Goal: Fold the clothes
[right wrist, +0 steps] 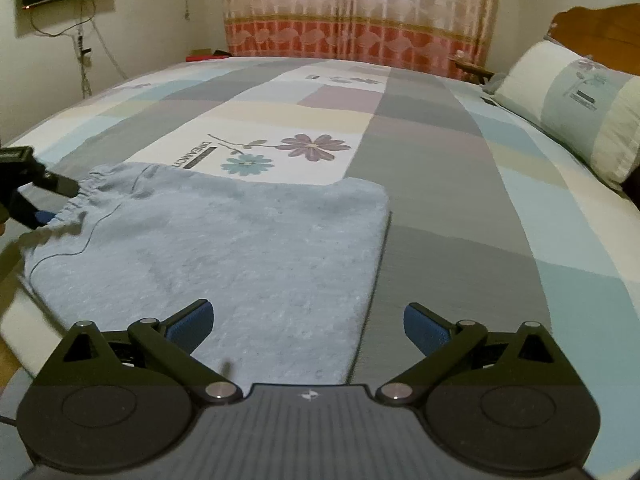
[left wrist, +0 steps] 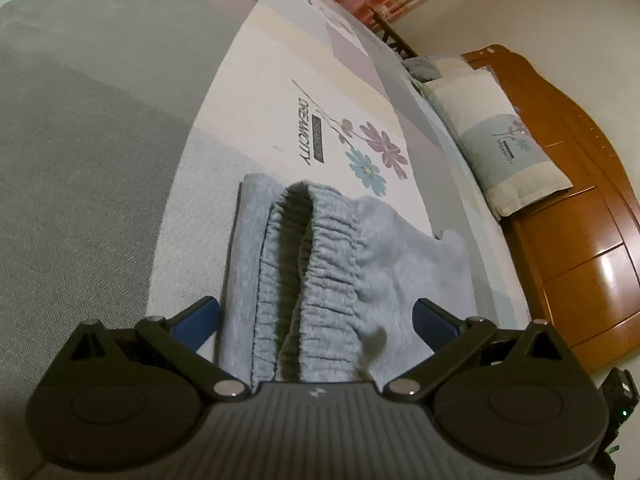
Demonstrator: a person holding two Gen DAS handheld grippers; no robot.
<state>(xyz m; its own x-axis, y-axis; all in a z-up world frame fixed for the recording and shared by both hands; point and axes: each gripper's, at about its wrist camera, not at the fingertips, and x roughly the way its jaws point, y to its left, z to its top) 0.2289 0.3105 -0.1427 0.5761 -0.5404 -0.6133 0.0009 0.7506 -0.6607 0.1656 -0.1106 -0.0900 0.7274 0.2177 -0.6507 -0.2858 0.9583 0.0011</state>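
A light blue-grey pair of shorts [right wrist: 224, 240] lies flat on the patchwork bed sheet [right wrist: 424, 168], its gathered elastic waistband [right wrist: 80, 196] at the left. In the left wrist view the waistband [left wrist: 320, 240] bulges up and runs between the blue pads of my left gripper [left wrist: 316, 316], whose jaws stand wide apart. The right wrist view shows my left gripper [right wrist: 52, 200] at that waistband end, one finger above and one below it. My right gripper [right wrist: 308, 320] stands wide open low over the near right edge of the shorts, with cloth under its left pad and bare sheet under the right.
A pillow [right wrist: 580, 112] leans on the wooden headboard [right wrist: 600, 24] at the right. A red and pink curtain [right wrist: 360, 20] hangs behind the bed. The bed's near edge shows at lower left. The same pillow [left wrist: 504, 148] and headboard [left wrist: 580, 220] appear in the left wrist view.
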